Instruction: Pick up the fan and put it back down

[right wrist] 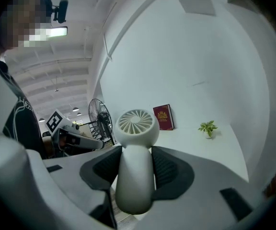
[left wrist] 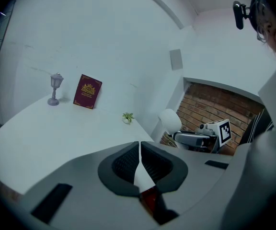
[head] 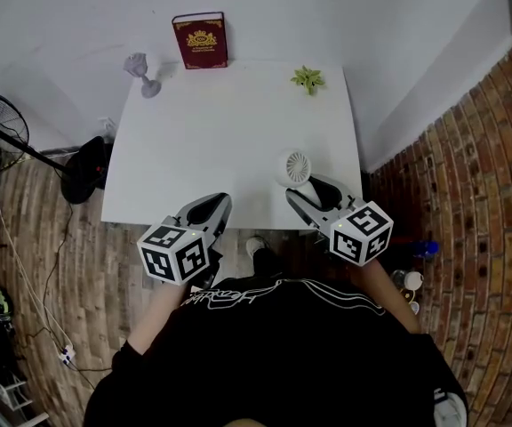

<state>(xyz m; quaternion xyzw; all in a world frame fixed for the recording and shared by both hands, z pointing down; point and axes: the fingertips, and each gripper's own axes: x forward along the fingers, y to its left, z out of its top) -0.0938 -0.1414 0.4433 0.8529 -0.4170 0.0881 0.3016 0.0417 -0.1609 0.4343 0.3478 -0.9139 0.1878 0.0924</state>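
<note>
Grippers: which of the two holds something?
The right gripper, shut on the handle of the small white handheld fan; the left gripper is shut and empty.

The fan [right wrist: 135, 157] and table [head: 229, 140] are white, the book [head: 201, 41] maroon with gold, the plant [head: 307, 79] green.

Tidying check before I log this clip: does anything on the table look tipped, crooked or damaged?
Nothing stands out. The grey lamp ornament, red book and little plant stand upright along the far edge of the table. The white fan looks straight and intact, its handle clamped in the right tongs.
</note>
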